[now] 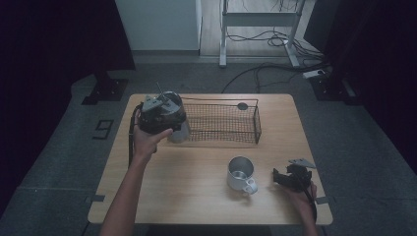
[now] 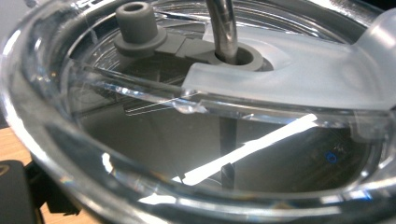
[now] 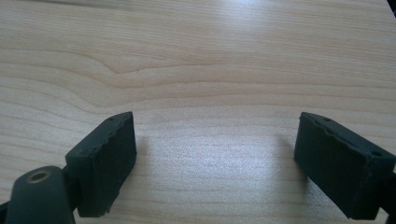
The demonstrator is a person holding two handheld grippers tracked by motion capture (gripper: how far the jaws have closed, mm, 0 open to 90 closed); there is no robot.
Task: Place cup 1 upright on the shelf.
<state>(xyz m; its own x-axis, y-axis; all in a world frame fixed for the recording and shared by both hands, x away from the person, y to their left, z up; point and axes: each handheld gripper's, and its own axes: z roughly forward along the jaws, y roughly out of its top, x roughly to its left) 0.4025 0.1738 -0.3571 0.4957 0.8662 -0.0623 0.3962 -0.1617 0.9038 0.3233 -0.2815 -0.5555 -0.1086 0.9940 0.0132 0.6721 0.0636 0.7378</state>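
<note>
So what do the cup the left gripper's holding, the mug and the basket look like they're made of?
The cup looks like clear glossy plastic or glass: you see through its wall, and it glints. Its lid looks like frosted plastic, with a shiny metal-looking straw. The mug seems brushed metal, dull silver-grey. The basket is dark wire mesh, see-through.

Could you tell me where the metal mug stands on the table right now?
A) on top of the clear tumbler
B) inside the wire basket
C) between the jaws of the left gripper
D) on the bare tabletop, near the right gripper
D: the metal mug stands upright on the bare table, just left of the right gripper and well outside the wire basket.
</note>
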